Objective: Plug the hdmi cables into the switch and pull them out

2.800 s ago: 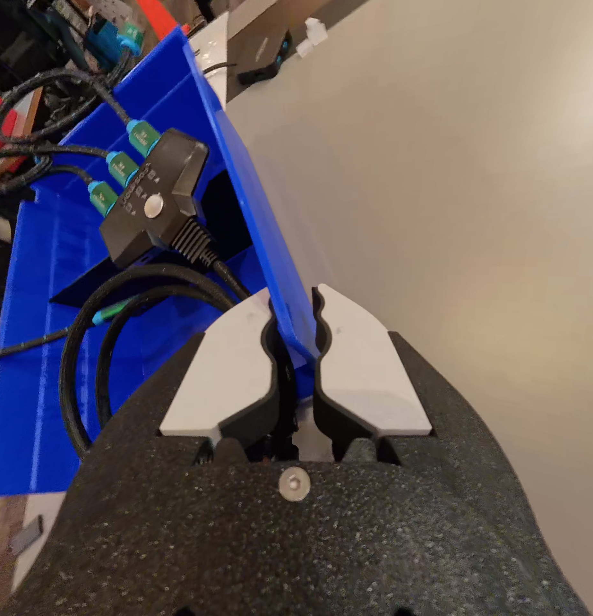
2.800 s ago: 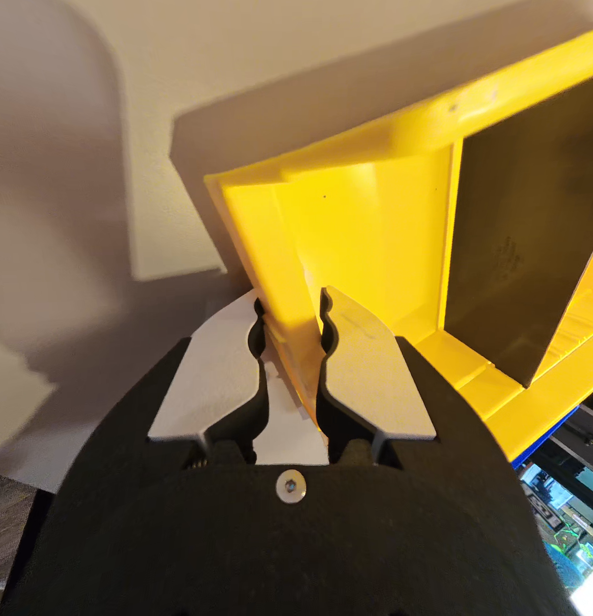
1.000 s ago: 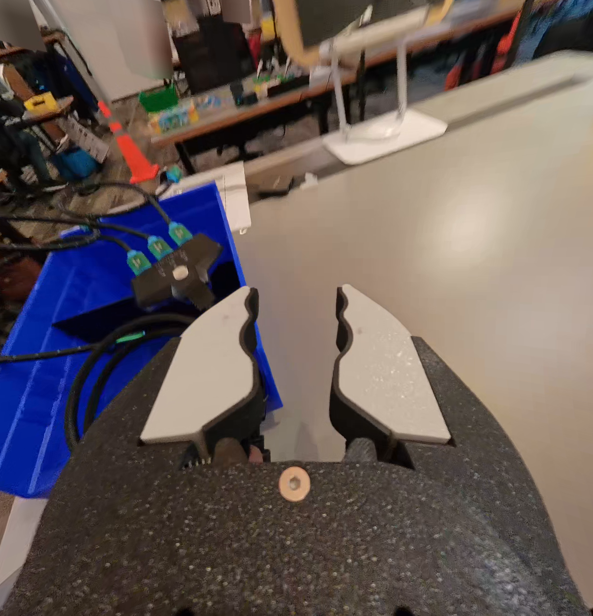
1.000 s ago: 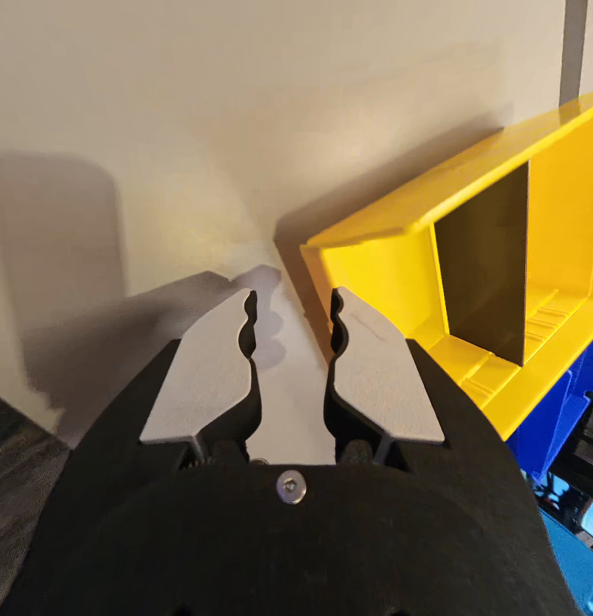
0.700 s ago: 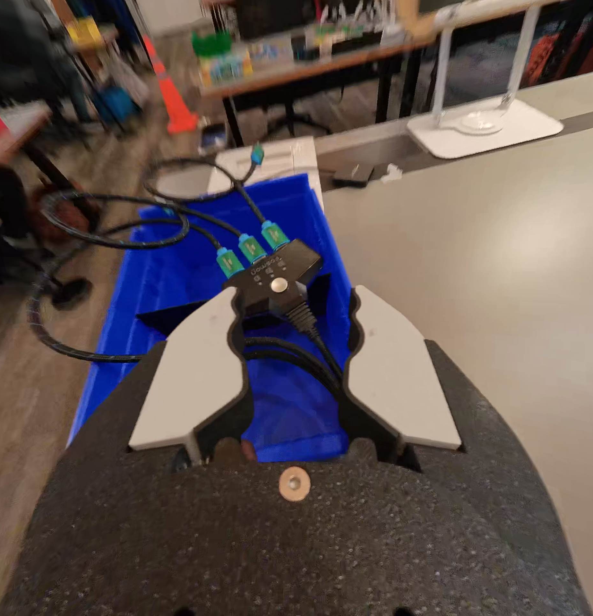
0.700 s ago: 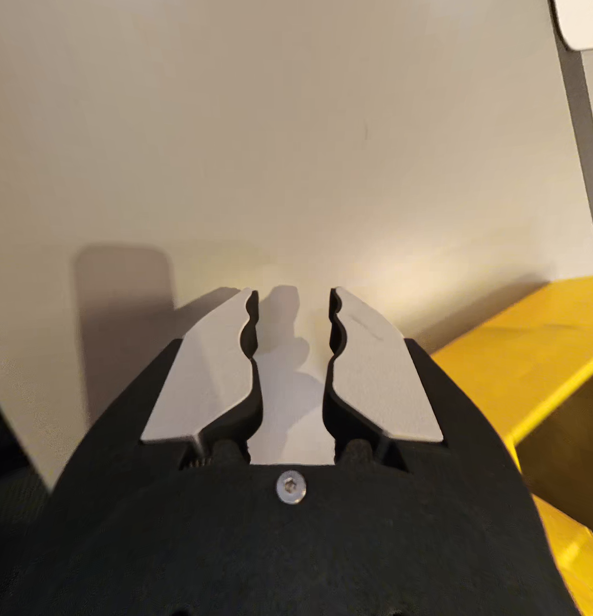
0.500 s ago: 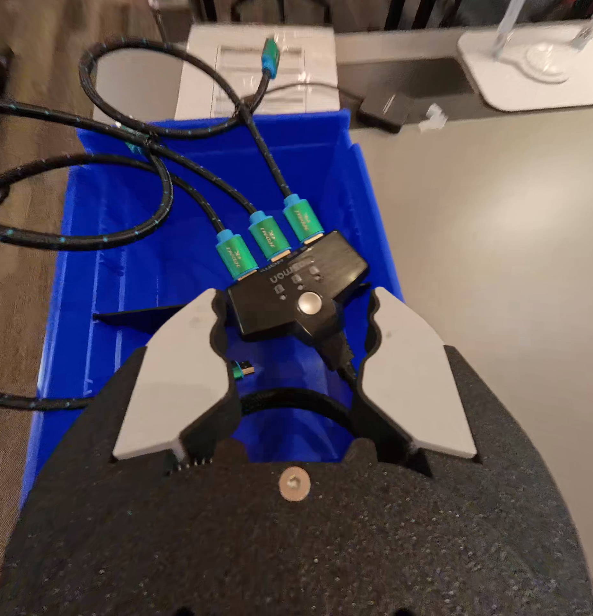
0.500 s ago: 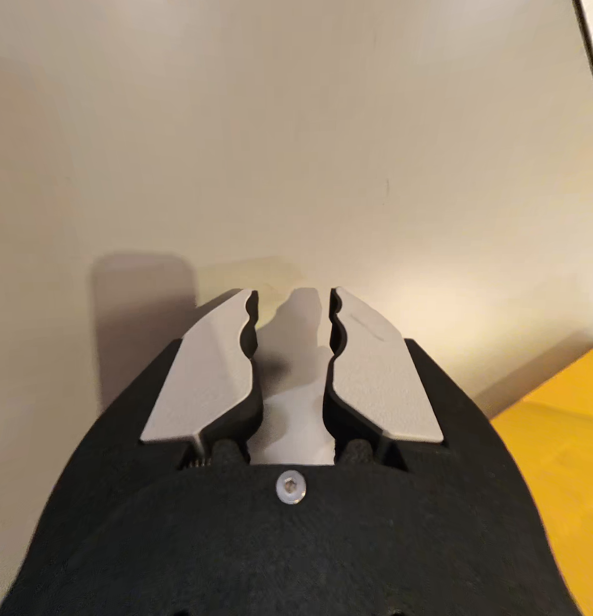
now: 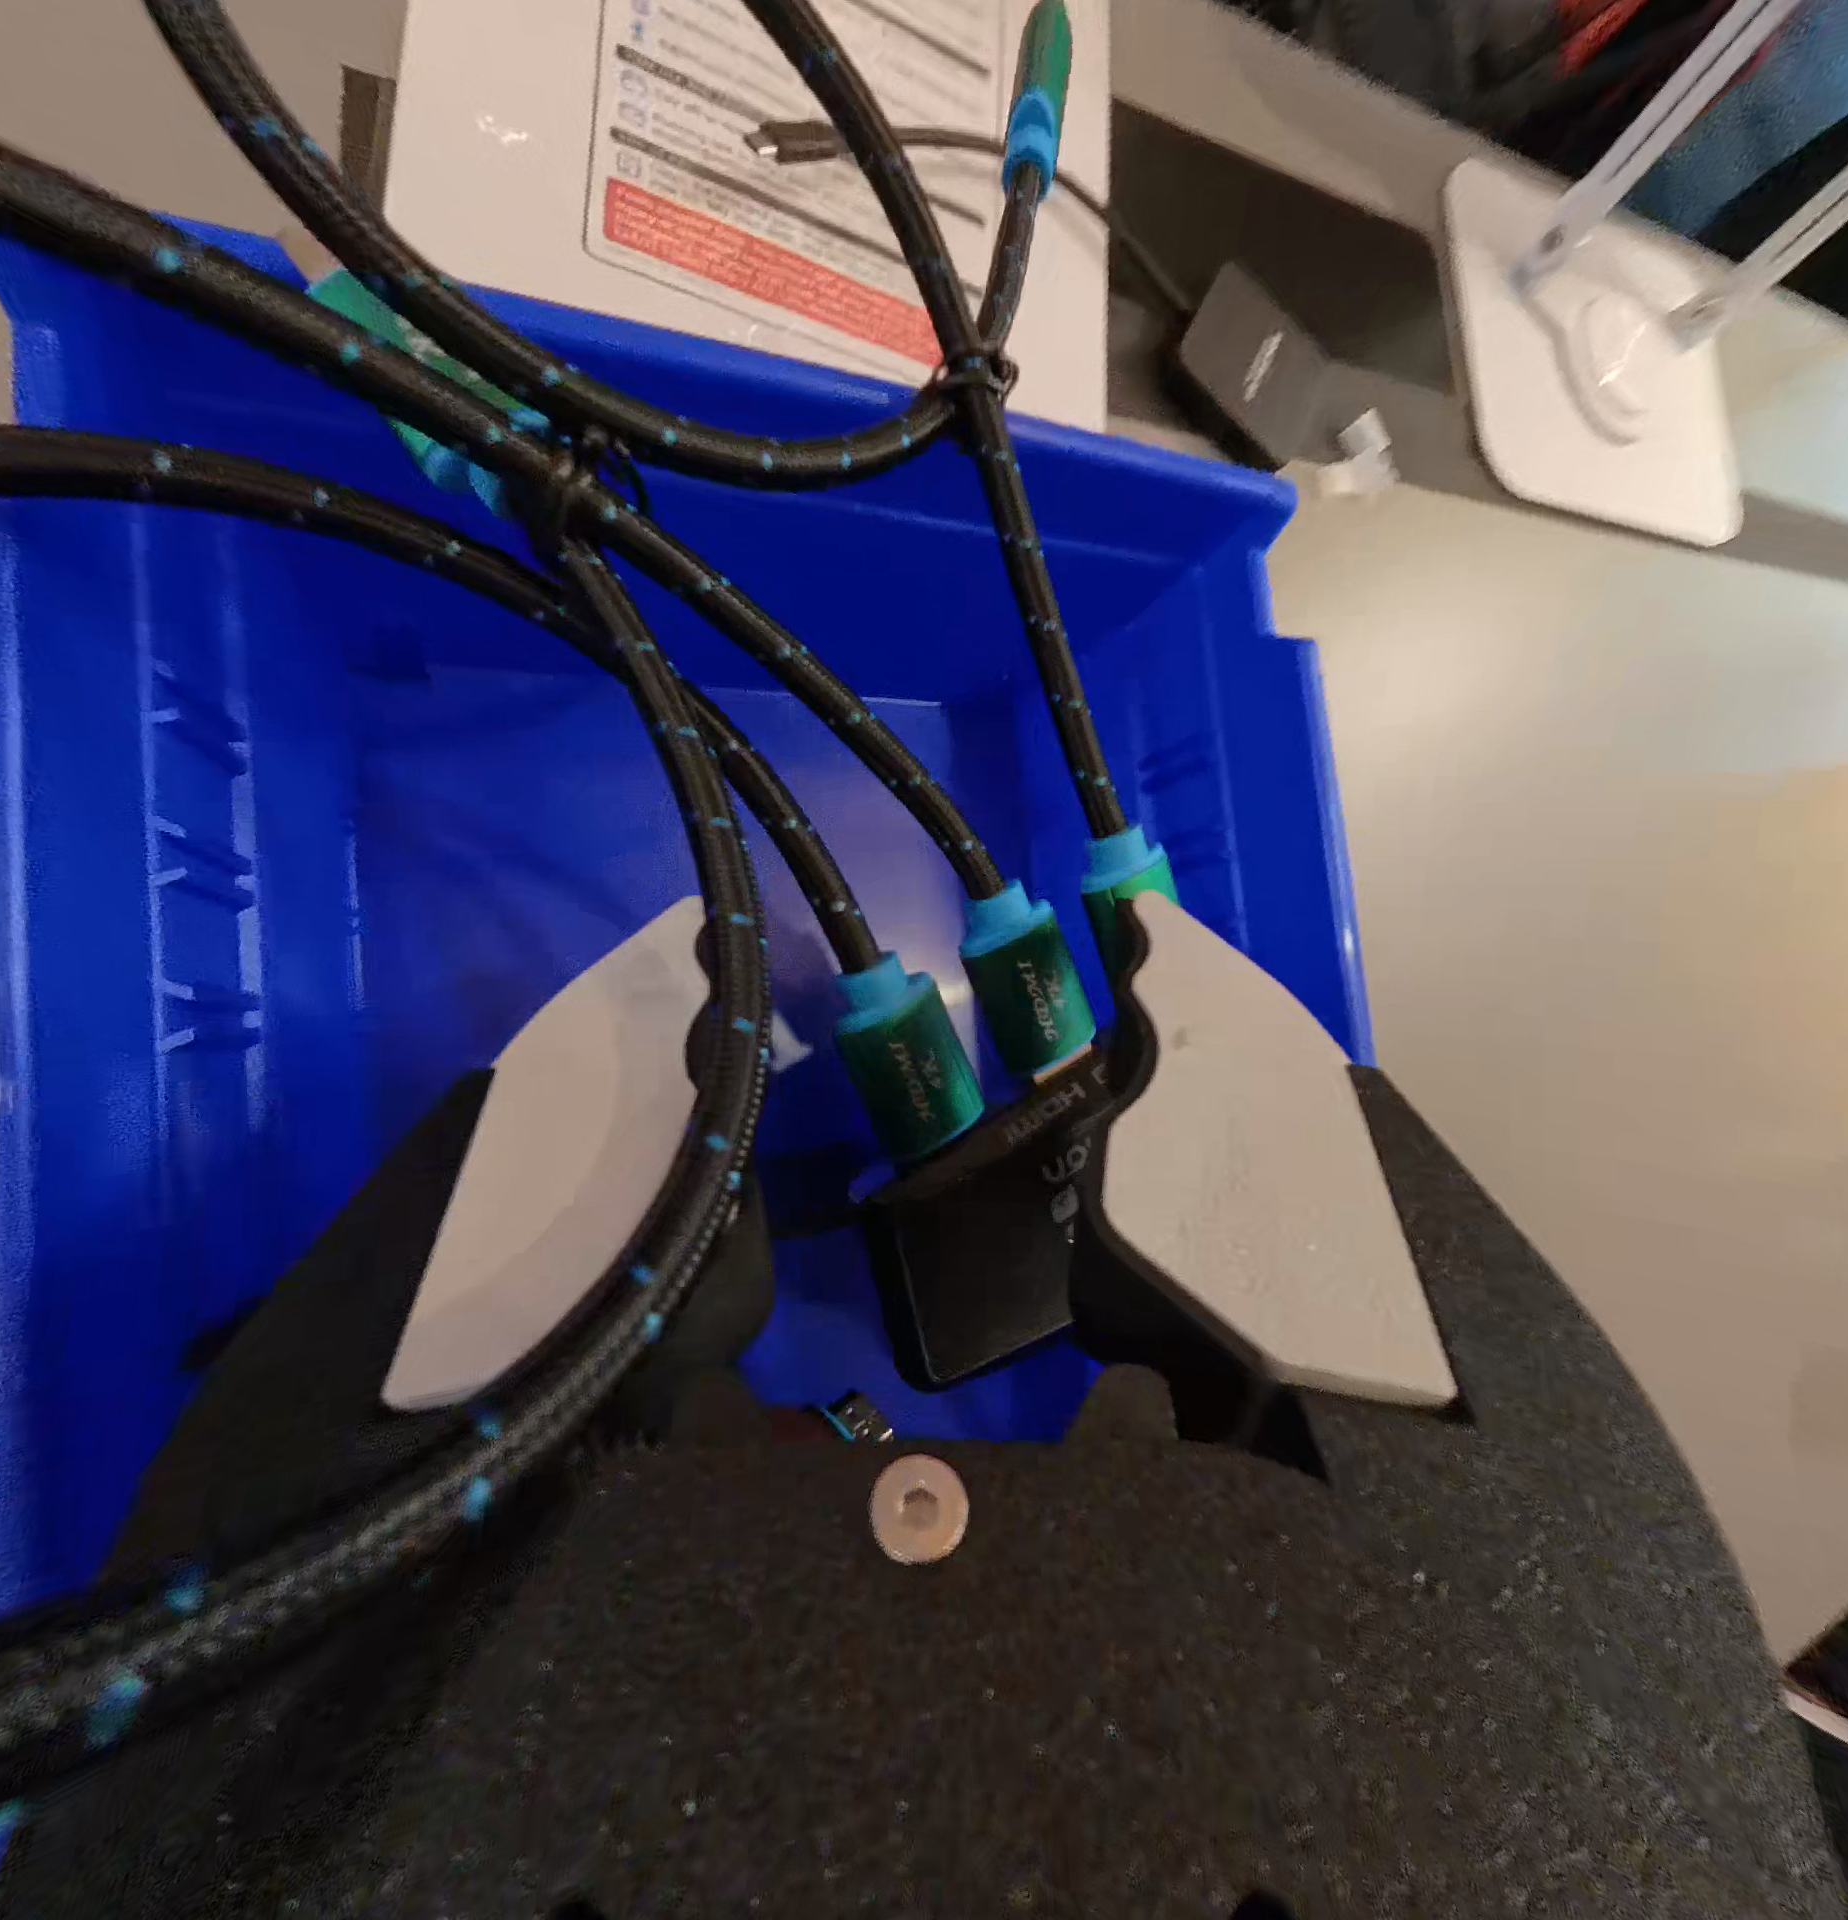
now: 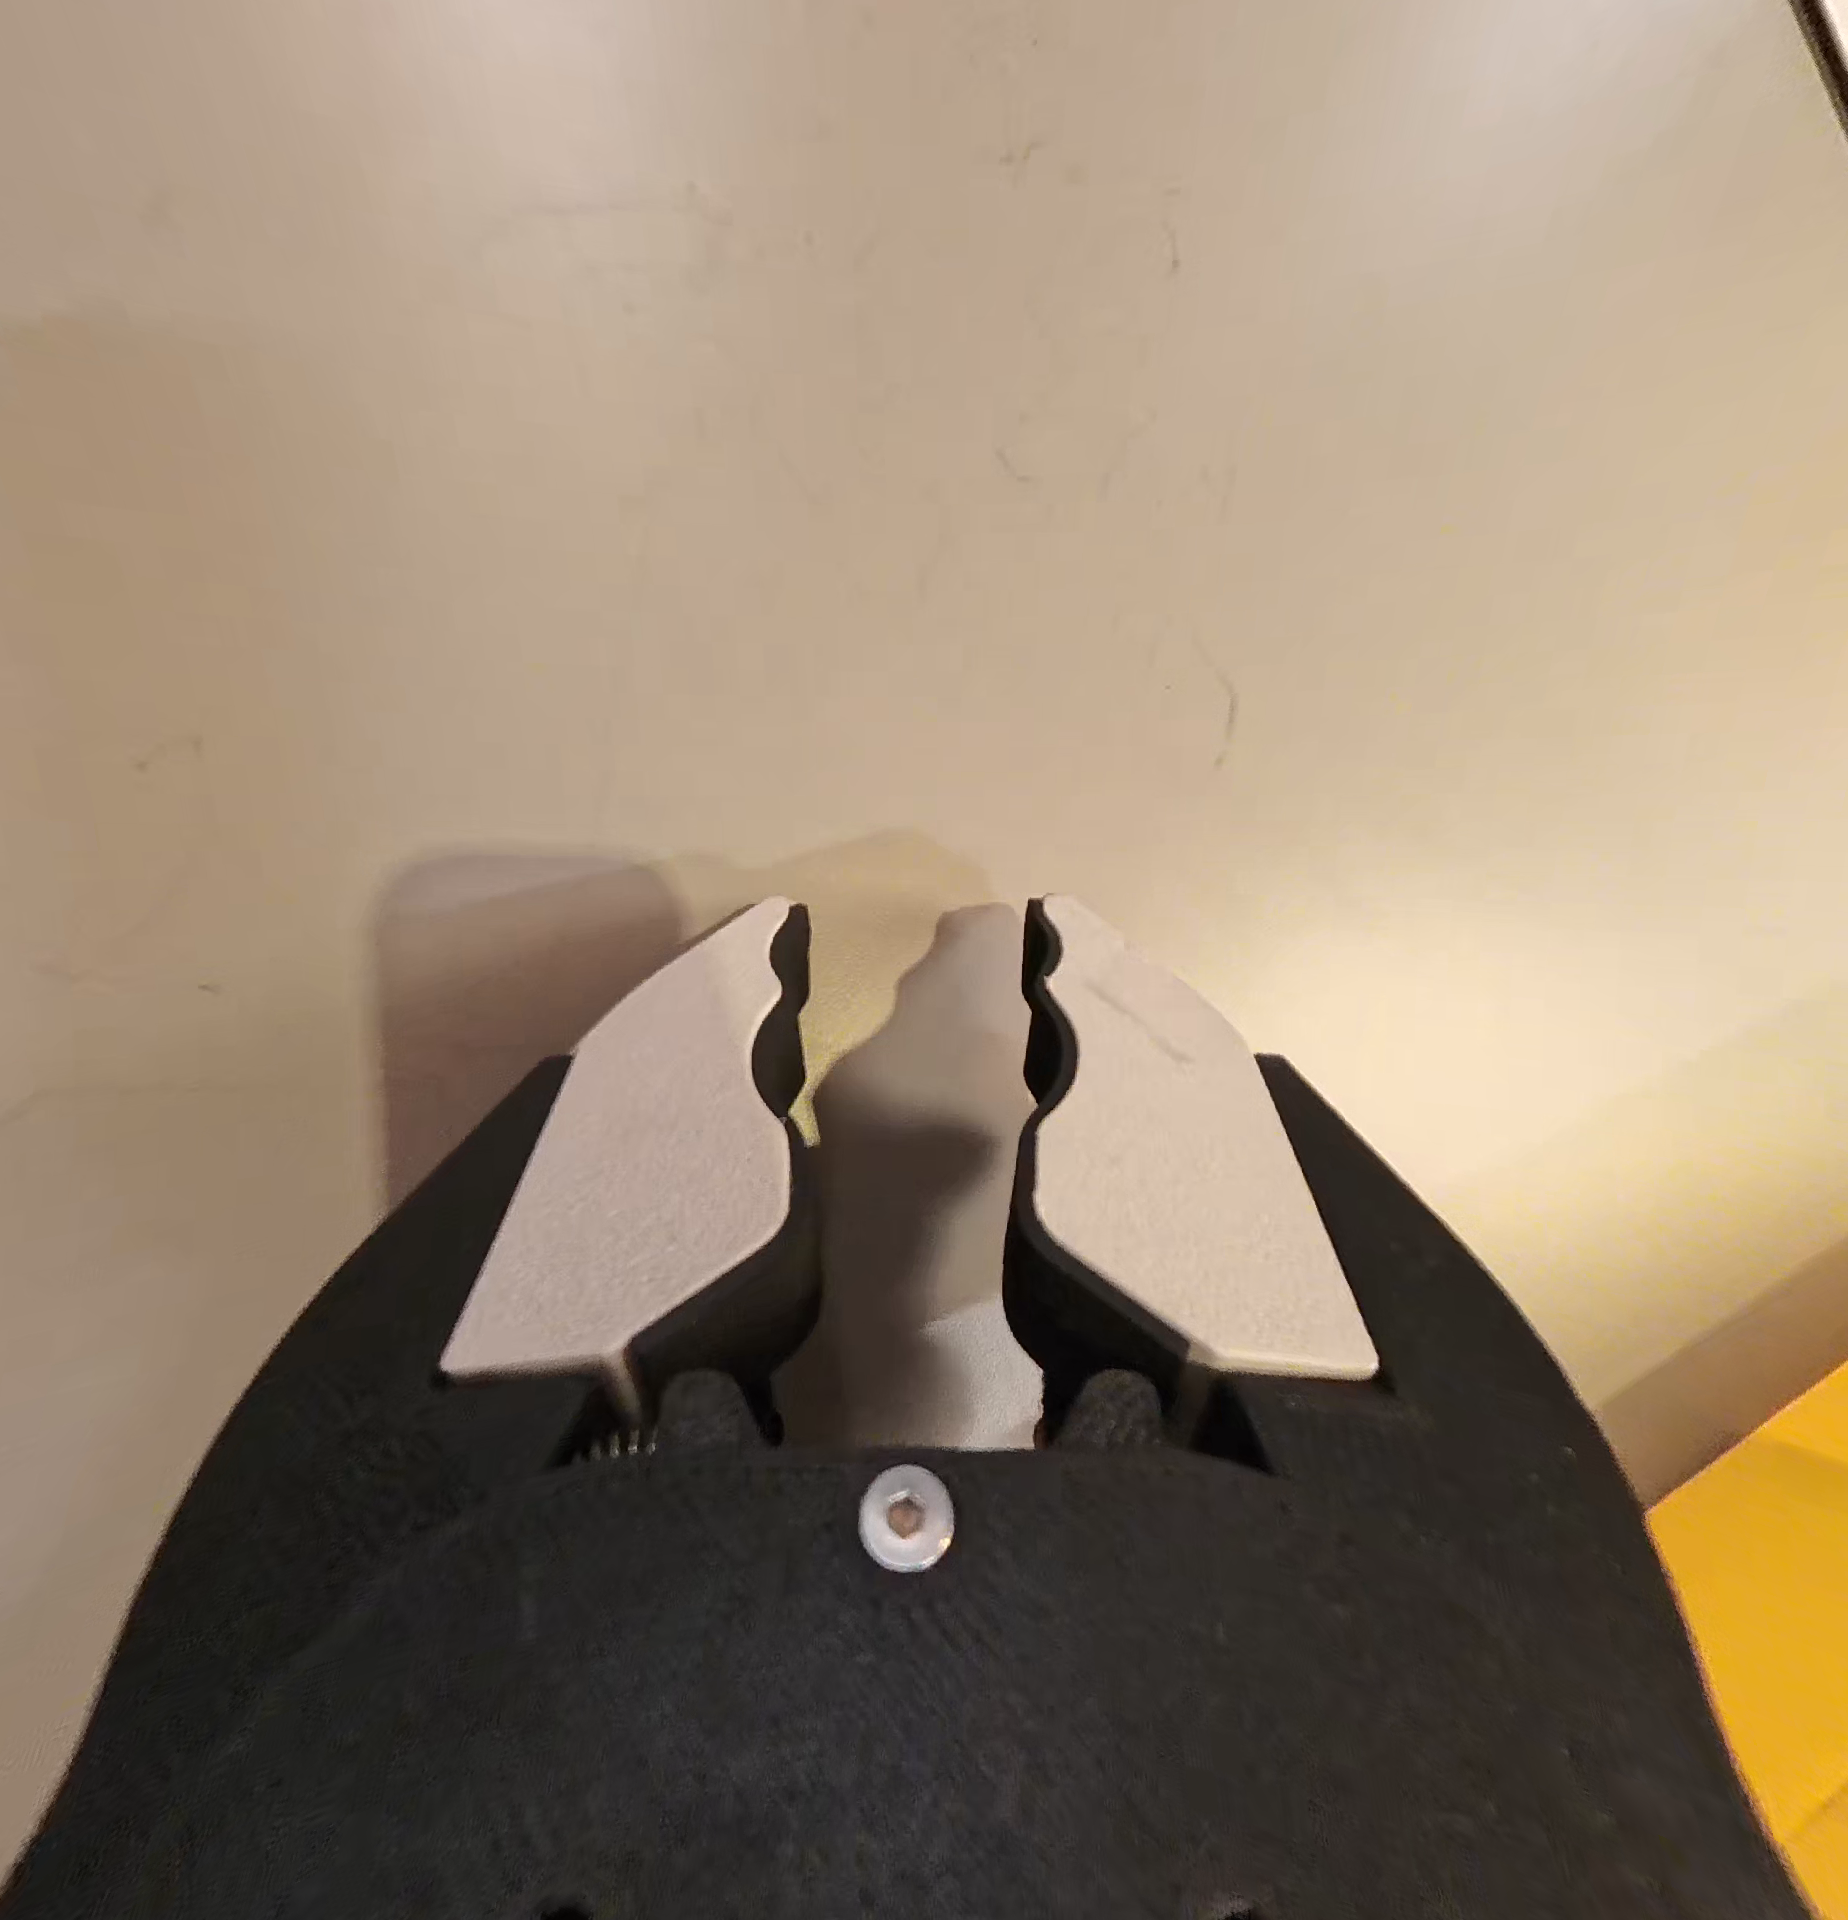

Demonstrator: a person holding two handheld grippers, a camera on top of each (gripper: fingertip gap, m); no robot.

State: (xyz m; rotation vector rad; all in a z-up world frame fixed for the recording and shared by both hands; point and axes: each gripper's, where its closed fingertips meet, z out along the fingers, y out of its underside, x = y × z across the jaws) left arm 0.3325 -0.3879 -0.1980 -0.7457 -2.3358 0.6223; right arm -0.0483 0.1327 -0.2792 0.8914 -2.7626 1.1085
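Note:
In the left wrist view a black HDMI switch (image 9: 967,1273) lies in a blue bin (image 9: 224,831). Three green HDMI plugs (image 9: 904,1070) on black braided cables (image 9: 847,748) sit in its far edge. My left gripper (image 9: 918,914) is open and low in the bin, with the switch between its jaws. The right finger (image 9: 1252,1164) covers the switch's right part, and a thick braided cable (image 9: 733,1060) crosses the left finger (image 9: 587,1122). My right gripper (image 10: 915,914) is open and empty over the bare beige table (image 10: 899,416).
A loose green plug (image 9: 1039,62) hangs over a white labelled box (image 9: 743,156) behind the bin. A small black adapter (image 9: 1252,364) and a white lamp base (image 9: 1585,395) stand at the table's far edge. A yellow bin (image 10: 1782,1558) shows at the lower right. My left gripper is the nearer one to the small black adapter (image 9: 1252,364): about 30 centimetres, against 60 centimetres.
My left gripper let go of the blue bin's rim, opened wider, swung over the bin and dropped around the switch. My right gripper let go of the yellow bin and moved left over the table.

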